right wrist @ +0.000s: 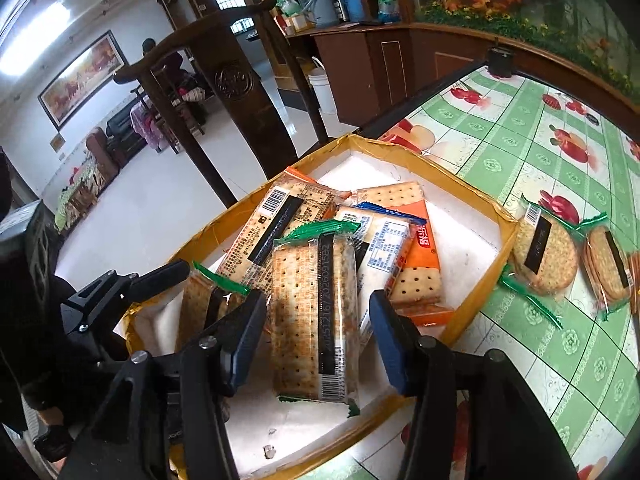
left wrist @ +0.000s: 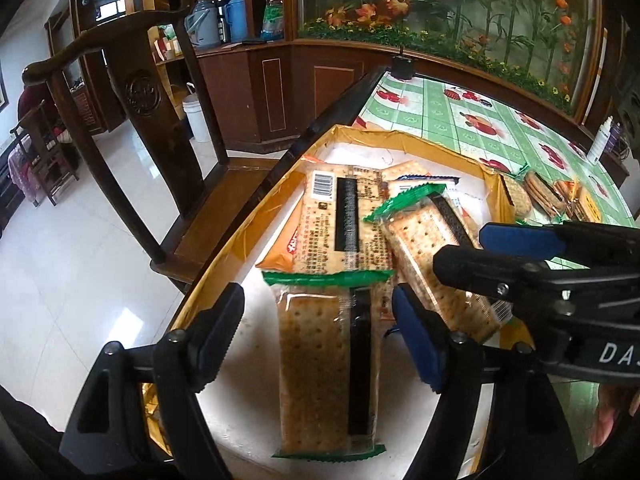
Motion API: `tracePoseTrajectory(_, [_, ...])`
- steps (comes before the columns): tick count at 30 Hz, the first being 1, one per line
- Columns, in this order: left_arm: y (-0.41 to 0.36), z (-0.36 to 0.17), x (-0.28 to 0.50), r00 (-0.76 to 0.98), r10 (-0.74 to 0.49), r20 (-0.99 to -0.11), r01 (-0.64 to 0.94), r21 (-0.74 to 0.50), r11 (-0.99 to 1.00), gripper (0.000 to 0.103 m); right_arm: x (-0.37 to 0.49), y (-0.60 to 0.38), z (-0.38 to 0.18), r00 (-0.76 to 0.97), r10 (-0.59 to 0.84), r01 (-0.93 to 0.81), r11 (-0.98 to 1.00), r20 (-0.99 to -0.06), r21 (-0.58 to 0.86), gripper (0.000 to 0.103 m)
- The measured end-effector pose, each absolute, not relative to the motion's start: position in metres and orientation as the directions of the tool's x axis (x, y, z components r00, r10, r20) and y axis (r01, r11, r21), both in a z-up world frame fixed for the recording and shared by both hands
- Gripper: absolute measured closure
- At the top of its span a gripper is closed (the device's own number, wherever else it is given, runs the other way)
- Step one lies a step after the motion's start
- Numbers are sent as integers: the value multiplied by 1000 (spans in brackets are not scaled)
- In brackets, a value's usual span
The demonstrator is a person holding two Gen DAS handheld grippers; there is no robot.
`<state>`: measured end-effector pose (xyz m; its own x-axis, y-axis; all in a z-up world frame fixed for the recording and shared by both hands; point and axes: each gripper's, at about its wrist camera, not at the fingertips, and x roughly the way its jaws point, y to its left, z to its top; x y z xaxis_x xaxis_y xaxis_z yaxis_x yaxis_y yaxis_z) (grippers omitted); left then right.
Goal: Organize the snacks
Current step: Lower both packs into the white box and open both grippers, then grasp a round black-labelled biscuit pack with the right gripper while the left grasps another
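Observation:
A shallow box with a yellow rim point(left wrist: 400, 136) point(right wrist: 404, 154) and a white floor holds several packs of square crackers. A green-ended cracker pack point(left wrist: 320, 364) lies flat between the fingers of my left gripper point(left wrist: 320, 336), which stands open with gaps at both pads. Another green-ended pack point(right wrist: 312, 320) rests on the pile between the fingers of my right gripper point(right wrist: 318, 342), also open, its pads close to the pack's sides but not pressing. In the left wrist view my right gripper point(left wrist: 488, 254) reaches in from the right. Two round cracker packs point(right wrist: 544, 256) point(left wrist: 520, 200) lie on the tablecloth outside the box.
The box sits at the table's left edge on a green fruit-print cloth point(left wrist: 460, 120) point(right wrist: 540, 160). A dark wooden chair point(left wrist: 140, 92) point(right wrist: 232, 80) stands just past that edge. A white bottle point(left wrist: 602, 140) is at the far right, a small black object point(left wrist: 402, 66) at the far corner.

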<state>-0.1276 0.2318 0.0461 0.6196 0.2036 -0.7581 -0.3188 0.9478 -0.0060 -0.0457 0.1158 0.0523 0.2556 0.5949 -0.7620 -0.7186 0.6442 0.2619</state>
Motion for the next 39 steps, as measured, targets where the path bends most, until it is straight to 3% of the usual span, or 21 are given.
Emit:
tracePoseTrajectory(12, [204, 64, -110, 647, 136, -750, -257, -47, 965, 21, -25, 55, 59, 346, 572, -637, 725, -744, 261, 43])
tracePoseTrajectory(21, [160, 80, -77, 640, 12, -769, -132, -94, 987, 21, 12, -23, 57, 402, 490, -517, 819, -773, 251, 40])
tracePoseTrajectory(32, [106, 79, -27, 568, -111, -815, -49, -167, 985, 18, 56, -68, 38, 330, 544, -394, 822, -771, 411, 36])
tracePoseTrajectory(39, [81, 56, -1, 532, -123, -837, -54, -179, 982, 18, 89, -89, 17, 295, 594, -257, 804, -749, 536, 34])
